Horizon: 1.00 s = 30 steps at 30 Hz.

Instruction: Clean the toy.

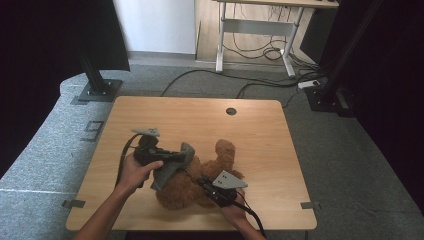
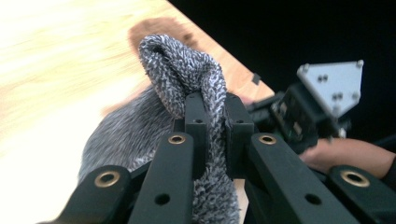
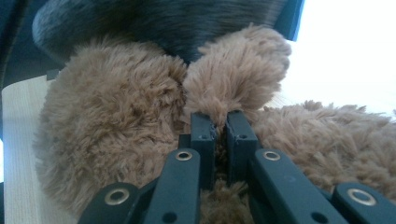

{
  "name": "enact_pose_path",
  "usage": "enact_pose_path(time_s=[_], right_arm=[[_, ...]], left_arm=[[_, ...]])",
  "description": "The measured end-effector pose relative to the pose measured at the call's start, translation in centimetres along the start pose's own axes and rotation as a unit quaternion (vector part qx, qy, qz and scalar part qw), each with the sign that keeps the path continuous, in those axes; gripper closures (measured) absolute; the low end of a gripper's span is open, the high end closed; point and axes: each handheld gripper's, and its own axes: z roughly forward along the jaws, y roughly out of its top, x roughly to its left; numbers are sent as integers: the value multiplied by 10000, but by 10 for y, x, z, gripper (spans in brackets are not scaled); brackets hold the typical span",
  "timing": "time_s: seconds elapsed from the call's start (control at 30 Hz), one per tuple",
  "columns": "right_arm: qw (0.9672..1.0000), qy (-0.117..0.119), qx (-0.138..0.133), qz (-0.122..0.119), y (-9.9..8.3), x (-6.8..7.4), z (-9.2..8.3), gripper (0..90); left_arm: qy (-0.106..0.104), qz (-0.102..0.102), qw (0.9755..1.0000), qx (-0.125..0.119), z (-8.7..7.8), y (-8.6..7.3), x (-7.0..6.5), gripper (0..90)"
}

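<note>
Left gripper [image 2: 215,100] clamped nearly shut on a fold of grey knit cloth [image 2: 177,65], holding it up over the bear [image 1: 192,180]. Looks like dressing or undressing the toy, so lifting the fabric clear of the fur makes sense. Right gripper [image 3: 223,119] also pinched tight, this one on a tuft of the bear's brown fur, probably a limb or ear, hard to call which. Guessing that's just to pin the toy down while the cloth gets tugged.

Going big to small: table [image 1: 150,115] under the bear, bear lying near the front edge, roughly middle. Cloth [image 1: 172,162] draped on the bear's left side and touching it. Left gripper [image 1: 190,150] above that, right gripper [image 1: 200,181] low at the bear's front right. Cable hole [image 1: 231,111] well behind the bear.
</note>
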Motion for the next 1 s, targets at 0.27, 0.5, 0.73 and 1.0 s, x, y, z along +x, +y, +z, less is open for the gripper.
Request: enact_pose_path(time_s=[0.27,0.5,0.73,1.0], right_arm=[[10000,22,-7,10,-1,1,0,842],[10000,28,2,-7,-1,1,0,842],[10000,27,10,30,-3,0,0,842],[10000,-7,0,-29,-4,3,-1,842]], left_arm=[[-448,230,9981,343,57,32,0,821],[-442,347,9922,1111,111,43,-6,815],[-213,352,9876,1514,129,40,-1,821],[453,112,9913,1231,101,36,22,818]])
